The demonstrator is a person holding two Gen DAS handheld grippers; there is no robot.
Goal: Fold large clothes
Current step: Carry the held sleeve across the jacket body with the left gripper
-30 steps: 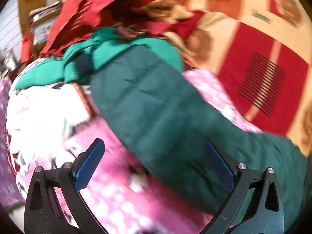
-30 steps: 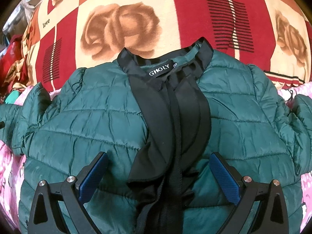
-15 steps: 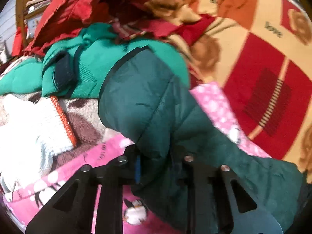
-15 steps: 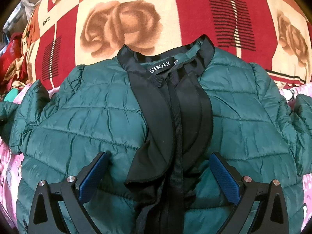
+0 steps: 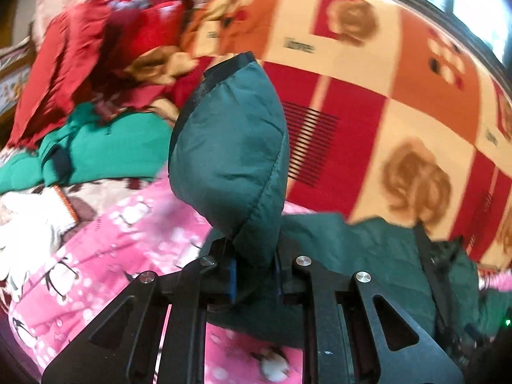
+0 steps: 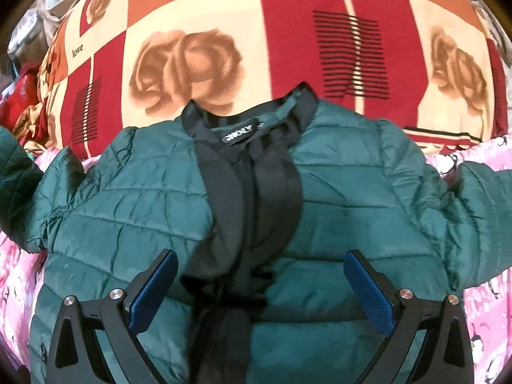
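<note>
The left tool (image 5: 254, 275) is angling downward with its jaws pinched tight on one sleeve (image 5: 230, 147) of the green jacket, the sleeve's black-edged cuff standing up above the fingers. The right tool (image 6: 259, 291) is also tilting downward, hovering over the front of the jacket (image 6: 134, 217) with its jaws spread wide and gripping nothing; its two blue pads (image 6: 153, 291) are sitting either side of the black zipper strip. The one jacket is lying face up on a pink patterned sheet (image 5: 105, 256), collar pointing away, its other sleeve (image 6: 480, 198) stretching out to the right edge of the right wrist view. Beyond the collar a red and cream blanket (image 6: 288, 25) with rose prints is covering the bed. Farther off in the left wrist view, a pile of clothes is sitting beside the sheet: one bright green garment (image 5: 105, 150) with red fabric (image 5: 80, 54) heaped behind it.
</note>
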